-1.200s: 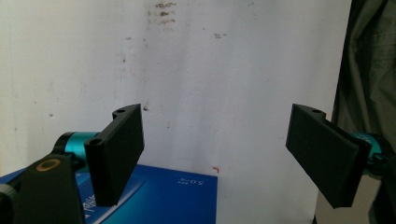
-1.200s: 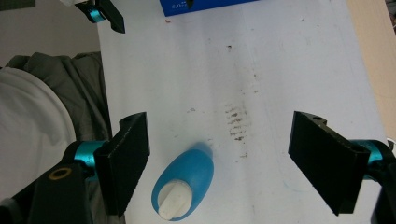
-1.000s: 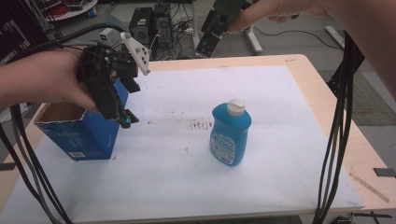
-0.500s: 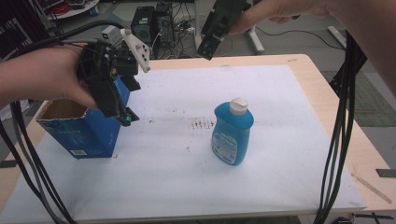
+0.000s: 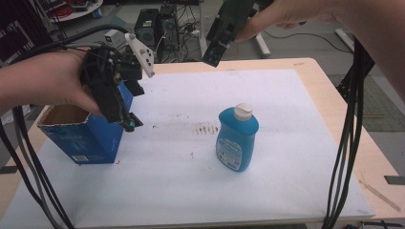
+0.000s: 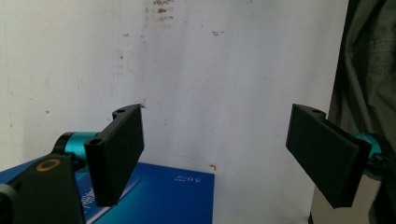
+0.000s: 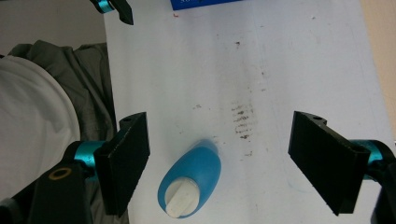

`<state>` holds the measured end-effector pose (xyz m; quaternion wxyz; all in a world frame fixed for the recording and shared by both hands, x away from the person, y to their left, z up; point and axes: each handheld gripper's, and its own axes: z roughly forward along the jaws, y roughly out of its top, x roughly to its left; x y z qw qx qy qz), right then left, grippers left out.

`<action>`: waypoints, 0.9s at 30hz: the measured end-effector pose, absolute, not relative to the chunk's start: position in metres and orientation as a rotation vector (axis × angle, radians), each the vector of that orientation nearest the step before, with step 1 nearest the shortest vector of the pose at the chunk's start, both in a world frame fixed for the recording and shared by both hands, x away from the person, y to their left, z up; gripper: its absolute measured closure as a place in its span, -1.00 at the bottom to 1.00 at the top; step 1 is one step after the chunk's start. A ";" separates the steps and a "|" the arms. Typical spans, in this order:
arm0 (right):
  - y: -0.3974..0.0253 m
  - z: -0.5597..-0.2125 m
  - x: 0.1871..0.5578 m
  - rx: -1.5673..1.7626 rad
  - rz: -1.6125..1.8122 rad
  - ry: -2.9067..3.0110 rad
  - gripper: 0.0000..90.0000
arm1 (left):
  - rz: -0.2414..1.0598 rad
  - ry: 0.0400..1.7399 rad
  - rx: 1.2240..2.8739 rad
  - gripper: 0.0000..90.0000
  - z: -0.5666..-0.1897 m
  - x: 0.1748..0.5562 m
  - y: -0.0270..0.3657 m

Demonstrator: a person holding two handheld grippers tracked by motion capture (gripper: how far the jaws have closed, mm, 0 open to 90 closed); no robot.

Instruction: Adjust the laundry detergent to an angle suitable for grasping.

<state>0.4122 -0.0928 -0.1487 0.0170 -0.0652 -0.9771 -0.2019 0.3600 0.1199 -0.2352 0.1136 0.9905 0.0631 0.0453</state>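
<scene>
Left tongs (image 5: 128, 121) spread wide and empty, held over the right-hand edge of the blue box (image 5: 81, 138), tips pointing down toward the surface (image 5: 296, 124); in the left gripper view, the box's blue side (image 6: 163, 196) seen low between the jaws, white surface beyond. Right tongs (image 5: 211, 56) also spread wide, gripping nothing, raised high over the far edge of the surface and aimed down at it. In the right gripper view, looking straight down on the blue bottle (image 7: 189, 184), sitting low between the two black jaws, nearer the left one, well below them and untouched. Bottle (image 5: 236, 138) standing upright near the middle of the surface, long axis vertical, white cap (image 5: 242, 110) pointing up, label facing the near side. Box well apart from the bottle to its left, open top up, leaning slightly. Dark smudges (image 5: 205, 128) on the surface just left of the bottle.
</scene>
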 end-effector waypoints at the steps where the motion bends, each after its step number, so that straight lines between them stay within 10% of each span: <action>1: -0.093 -0.149 0.412 -0.203 -0.628 -3.037 -0.55 | 0.133 0.185 2.905 -0.57 -0.235 0.360 0.120; 27: -0.087 -0.151 0.412 -0.176 -0.625 -3.026 -0.55 | 0.154 0.194 2.900 -0.57 -0.232 0.356 0.122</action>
